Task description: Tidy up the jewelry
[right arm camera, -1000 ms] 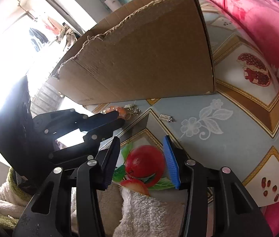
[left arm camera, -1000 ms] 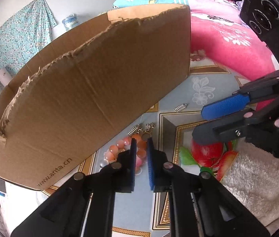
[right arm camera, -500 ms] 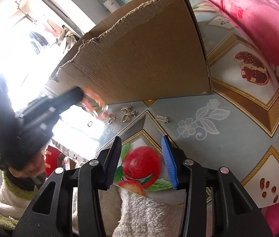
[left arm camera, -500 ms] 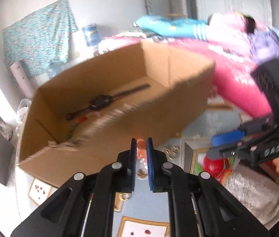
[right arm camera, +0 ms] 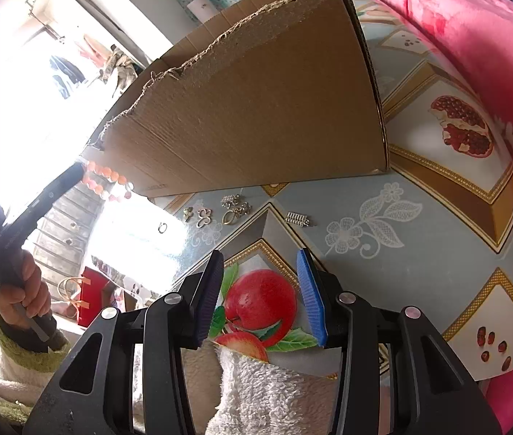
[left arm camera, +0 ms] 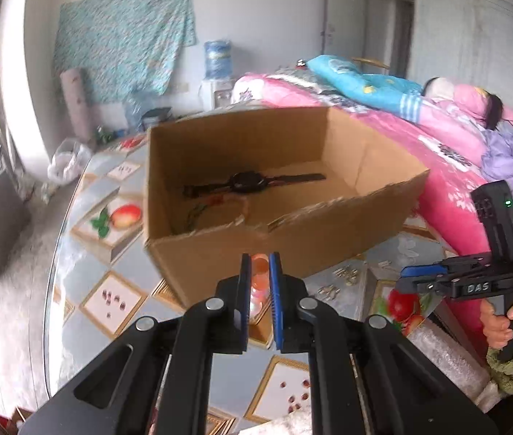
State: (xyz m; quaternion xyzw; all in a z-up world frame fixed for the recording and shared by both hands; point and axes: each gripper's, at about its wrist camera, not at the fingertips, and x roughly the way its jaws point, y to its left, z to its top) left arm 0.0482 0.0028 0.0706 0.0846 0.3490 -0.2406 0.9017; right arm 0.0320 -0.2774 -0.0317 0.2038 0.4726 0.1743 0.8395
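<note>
whereas a second ago it sat low against the cardboard box (left arm camera: 292, 188), the left gripper (left arm camera: 260, 275), at lower centre of the left wrist view, is now raised before the box opening, clamped on the orange bead bracelet (left arm camera: 259, 272); release into the box appears next. lower centre of the right wrist view, the right gripper (right arm camera: 262, 290) stands parted, empty, unmoved. small metal charms (right arm camera: 234, 210) remain mid-frame on the table (right arm camera: 438, 253), outstanding.

the cardboard box (left arm camera: 292, 195) stands on the table (right arm camera: 419, 239), a watch (left arm camera: 249, 181) lying inside it. small metal trinkets (right arm camera: 234, 210) lie on the table just before the box, a towel (right arm camera: 267, 391) at six o'clock of them.
</note>
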